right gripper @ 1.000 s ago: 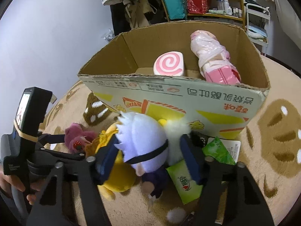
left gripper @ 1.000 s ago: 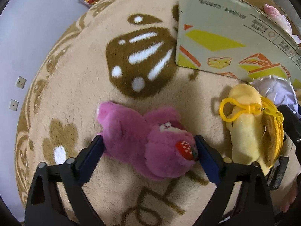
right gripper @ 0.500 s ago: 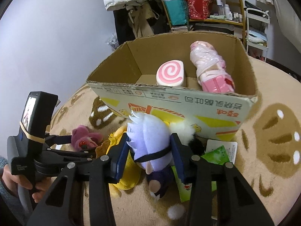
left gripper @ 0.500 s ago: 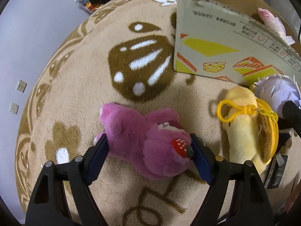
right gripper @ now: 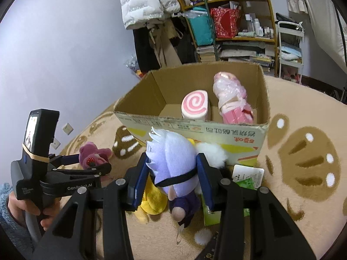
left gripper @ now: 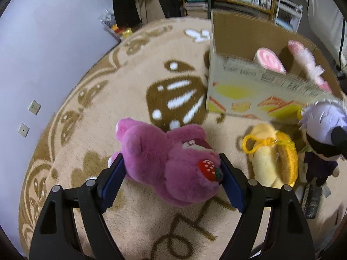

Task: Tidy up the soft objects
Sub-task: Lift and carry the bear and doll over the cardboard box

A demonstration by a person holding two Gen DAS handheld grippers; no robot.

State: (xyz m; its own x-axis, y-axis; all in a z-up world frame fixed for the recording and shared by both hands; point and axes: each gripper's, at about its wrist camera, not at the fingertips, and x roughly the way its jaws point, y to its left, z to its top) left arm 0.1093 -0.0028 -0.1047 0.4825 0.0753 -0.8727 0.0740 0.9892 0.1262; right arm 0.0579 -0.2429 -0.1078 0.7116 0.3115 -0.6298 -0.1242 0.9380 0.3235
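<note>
My left gripper (left gripper: pixel 171 173) is shut on a purple plush bear (left gripper: pixel 164 162) with a strawberry patch and holds it a little above the rug. My right gripper (right gripper: pixel 173 177) is shut on the head of a white-haired doll (right gripper: pixel 173 164), lifted in front of the cardboard box (right gripper: pixel 216 130). The doll also shows in the left wrist view (left gripper: pixel 323 130). The box holds a pink swirl plush (right gripper: pixel 195 106) and a pink wrapped doll (right gripper: pixel 232 99). A yellow plush pouch (left gripper: pixel 273 158) with a clip lies on the rug.
A green packet (right gripper: pixel 247 182) and a white fluffy toy (right gripper: pixel 212 153) lie by the box's front wall. The round beige rug (left gripper: pixel 86 112) meets a purple wall at the left. Shelves and hanging coats (right gripper: pixel 147 4) stand behind the box.
Both grippers have closed on their toys and risen. The purple bear and the white-haired doll are lifted off the rug, and both views now look more over the box.
</note>
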